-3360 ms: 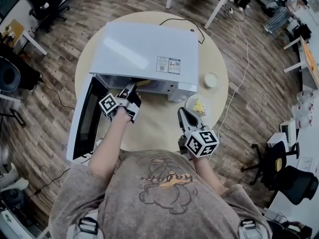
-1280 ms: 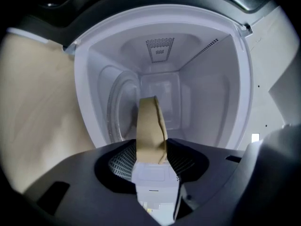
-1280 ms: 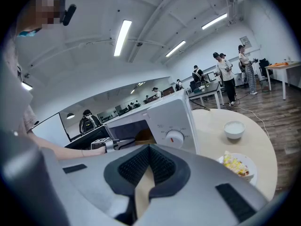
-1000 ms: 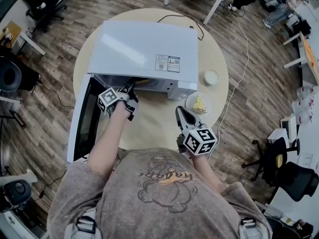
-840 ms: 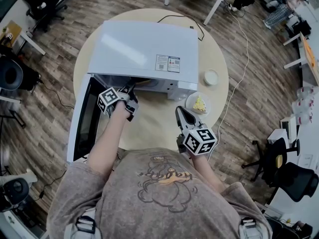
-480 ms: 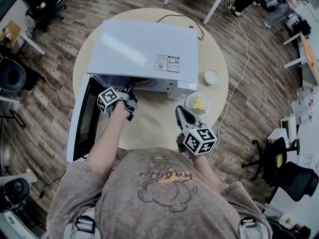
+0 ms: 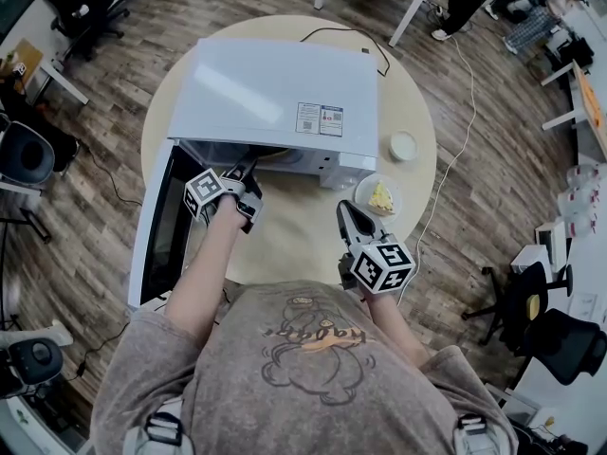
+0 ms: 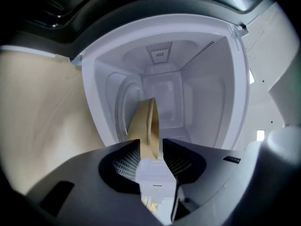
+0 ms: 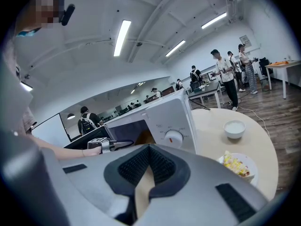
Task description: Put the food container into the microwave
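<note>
Container (image 8: 148, 125) edge-on, long axis apparently into microwave (image 8: 207, 93).

We look steeply down from head onto microwave (image 7: 275, 98); left gripper view close at its cavity; right gripper view, farther back, shares its front.

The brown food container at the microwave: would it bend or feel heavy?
Probably light: the left gripper, whose jaws have just been closing on it, holds the food container by one thin edge. It looks like brown cardboard, so likely stiffish but crushable.
</note>
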The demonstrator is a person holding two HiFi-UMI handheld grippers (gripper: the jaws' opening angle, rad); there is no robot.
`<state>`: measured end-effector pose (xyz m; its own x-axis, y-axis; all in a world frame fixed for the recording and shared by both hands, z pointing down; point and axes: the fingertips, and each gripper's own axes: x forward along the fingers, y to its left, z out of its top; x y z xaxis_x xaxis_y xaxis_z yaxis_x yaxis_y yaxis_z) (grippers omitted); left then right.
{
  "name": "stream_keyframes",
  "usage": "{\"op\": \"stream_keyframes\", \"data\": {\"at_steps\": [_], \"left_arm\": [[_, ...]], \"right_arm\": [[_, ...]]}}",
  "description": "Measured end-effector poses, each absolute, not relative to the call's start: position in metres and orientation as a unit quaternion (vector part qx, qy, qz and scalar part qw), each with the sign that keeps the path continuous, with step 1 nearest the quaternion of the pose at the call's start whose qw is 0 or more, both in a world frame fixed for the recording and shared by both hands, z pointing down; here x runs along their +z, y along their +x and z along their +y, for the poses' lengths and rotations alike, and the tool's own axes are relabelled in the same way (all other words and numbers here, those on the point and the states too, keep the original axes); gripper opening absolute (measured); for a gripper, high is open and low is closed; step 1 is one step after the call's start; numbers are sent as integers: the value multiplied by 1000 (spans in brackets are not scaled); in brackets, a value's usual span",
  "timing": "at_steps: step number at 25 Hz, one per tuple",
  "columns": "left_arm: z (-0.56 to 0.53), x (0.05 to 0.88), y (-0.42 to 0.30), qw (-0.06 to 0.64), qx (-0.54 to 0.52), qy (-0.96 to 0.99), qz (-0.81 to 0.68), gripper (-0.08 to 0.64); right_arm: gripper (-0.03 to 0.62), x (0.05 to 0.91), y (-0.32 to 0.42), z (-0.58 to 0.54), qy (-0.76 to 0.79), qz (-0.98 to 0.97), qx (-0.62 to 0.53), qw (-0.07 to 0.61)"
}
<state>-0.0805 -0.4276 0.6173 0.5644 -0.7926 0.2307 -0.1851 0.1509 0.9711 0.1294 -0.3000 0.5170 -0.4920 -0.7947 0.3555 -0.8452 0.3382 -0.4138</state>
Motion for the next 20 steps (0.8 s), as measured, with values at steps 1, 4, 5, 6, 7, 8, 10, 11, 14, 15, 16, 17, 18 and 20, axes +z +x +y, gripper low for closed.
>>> {"op": "stream_keyframes", "data": {"at_steps": [1,4,5,6,7,8,10,11,14,15,16,17,18,20], "left_arm": [[-426,614,-81,642,-238,608,-401,158],[-419,603,-82,637,-247,612,-398,158],[-416,599,-82,635,-250,614,-397,160],[-413,595,-82,633,-252,617,-394,160],[-410,591,-82,631,-253,620,-392,160],[-407,587,-81,629,-253,623,-390,160],[-401,581,-78,626,-255,628,-386,160],[-397,579,-77,625,-257,629,-384,160],[-385,571,-73,624,-267,628,-380,160],[-380,569,-72,624,-270,628,-379,160],[-375,567,-72,623,-273,628,-378,160],[-371,565,-71,622,-276,628,-377,160],[-366,563,-71,621,-279,628,-377,160],[-358,559,-72,620,-286,626,-376,160]], "right_arm": [[0,516,130,-300,502,-817,280,44],[0,513,132,-300,501,-820,276,42],[0,512,133,-299,500,-820,274,41],[0,511,133,-298,500,-821,273,40],[0,510,134,-297,499,-821,273,40],[0,509,135,-296,498,-822,272,40],[0,509,135,-293,496,-824,272,40],[0,509,136,-292,494,-825,272,40],[0,510,135,-288,485,-830,272,42],[0,510,134,-287,482,-832,272,42],[0,510,133,-286,478,-834,272,43],[0,511,133,-285,475,-836,272,43],[0,511,132,-284,472,-837,272,43],[0,510,130,-284,466,-840,273,41]]}}
